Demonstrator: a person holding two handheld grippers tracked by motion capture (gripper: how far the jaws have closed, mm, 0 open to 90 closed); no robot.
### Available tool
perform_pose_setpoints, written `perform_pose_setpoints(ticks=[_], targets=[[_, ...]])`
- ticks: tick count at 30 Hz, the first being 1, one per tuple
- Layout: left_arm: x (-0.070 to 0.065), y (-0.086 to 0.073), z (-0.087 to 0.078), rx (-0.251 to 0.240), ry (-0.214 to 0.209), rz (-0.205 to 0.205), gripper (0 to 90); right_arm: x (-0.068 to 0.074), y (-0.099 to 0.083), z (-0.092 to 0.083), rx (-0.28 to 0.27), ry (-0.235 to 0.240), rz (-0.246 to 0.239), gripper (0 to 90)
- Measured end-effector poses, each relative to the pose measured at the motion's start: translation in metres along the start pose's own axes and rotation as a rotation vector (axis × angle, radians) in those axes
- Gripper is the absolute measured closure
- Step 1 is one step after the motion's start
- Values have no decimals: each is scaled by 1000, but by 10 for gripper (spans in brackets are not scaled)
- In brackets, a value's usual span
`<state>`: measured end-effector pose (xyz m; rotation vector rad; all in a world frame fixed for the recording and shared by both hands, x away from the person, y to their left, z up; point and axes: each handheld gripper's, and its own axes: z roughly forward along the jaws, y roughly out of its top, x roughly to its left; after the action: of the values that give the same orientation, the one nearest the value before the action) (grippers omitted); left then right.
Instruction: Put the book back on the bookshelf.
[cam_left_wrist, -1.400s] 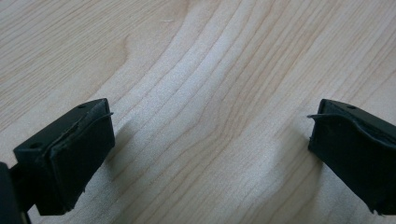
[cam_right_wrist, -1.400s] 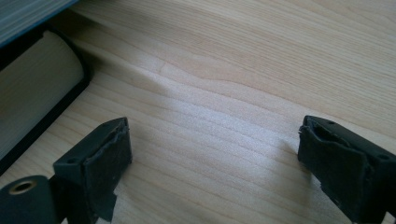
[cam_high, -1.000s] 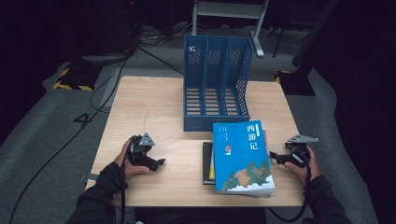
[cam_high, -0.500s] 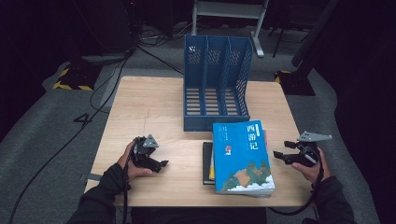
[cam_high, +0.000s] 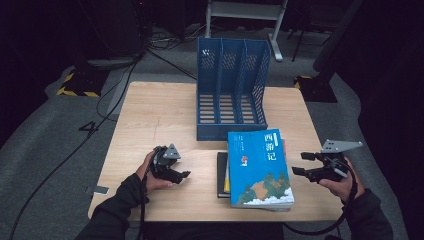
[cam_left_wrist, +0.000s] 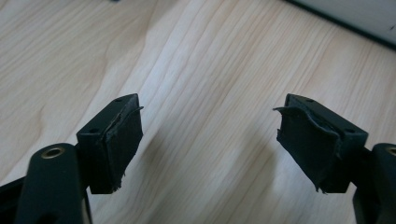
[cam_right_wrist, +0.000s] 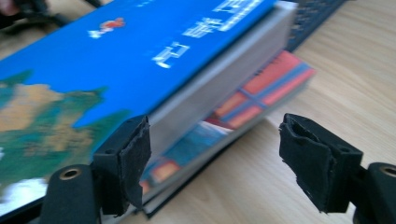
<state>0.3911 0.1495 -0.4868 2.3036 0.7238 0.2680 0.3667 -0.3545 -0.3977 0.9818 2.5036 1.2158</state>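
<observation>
Blue-covered book (cam_high: 259, 167) is stacked on other books (cam_high: 223, 175) at bench (cam_high: 150, 120) front, before the blue rack (cam_high: 230, 90). Right tongs (cam_high: 305, 164) are spread empty, jaws just narrowing; left tongs (cam_high: 181, 170) likewise. Lower books could be dragged along or the top one slid off if gripped shallowly.

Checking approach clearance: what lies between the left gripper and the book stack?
Bare wooden table in the high view; nothing lies between the left gripper and the book stack.
</observation>
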Motion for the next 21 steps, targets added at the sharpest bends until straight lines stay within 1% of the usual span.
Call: perform_pose_setpoints(ticks=[1,3,5,6,7,8,10,11,12,13,14,15,16,17,18,19,20,21], targets=[[-2,5,2,-7,-14,6,225,3,4,-1,11,10,-11,258],[-6,12,6,-6,-17,22,225,8,10,-3,14,49,-18,258],[-10,21,10,-12,-34,37,225,11,14,-3,26,63,-27,258],[-12,25,12,-10,-29,51,225,13,15,-3,33,73,-30,258],[-14,29,13,-18,-30,56,225,16,16,-2,45,86,-29,258],[-15,34,15,-28,-37,59,225,19,16,0,63,94,-38,258],[-19,45,20,-37,-47,77,225,24,17,5,96,109,-54,258],[-19,45,20,-37,-47,77,225,24,17,5,96,109,-54,258],[-22,54,24,-47,-44,98,226,28,19,11,113,144,-60,258],[-22,54,24,-47,-44,98,227,30,20,13,128,150,-63,258],[-22,57,27,-46,-43,100,227,31,21,16,150,135,-71,258],[-23,61,29,-47,-41,104,227,31,21,16,150,135,-71,258],[-22,64,32,-48,-45,107,228,32,22,18,166,140,-74,258],[-22,68,35,-44,-48,111,232,33,23,23,199,146,-73,257],[-22,71,38,-47,-41,117,232,33,23,23,199,146,-73,257],[-22,73,41,-49,-36,122,234,33,23,26,218,147,-76,245],[-22,77,45,-38,-52,119,234,33,23,29,227,160,-68,229],[-22,79,48,-35,-48,126,237,32,24,31,239,161,-62,201]])
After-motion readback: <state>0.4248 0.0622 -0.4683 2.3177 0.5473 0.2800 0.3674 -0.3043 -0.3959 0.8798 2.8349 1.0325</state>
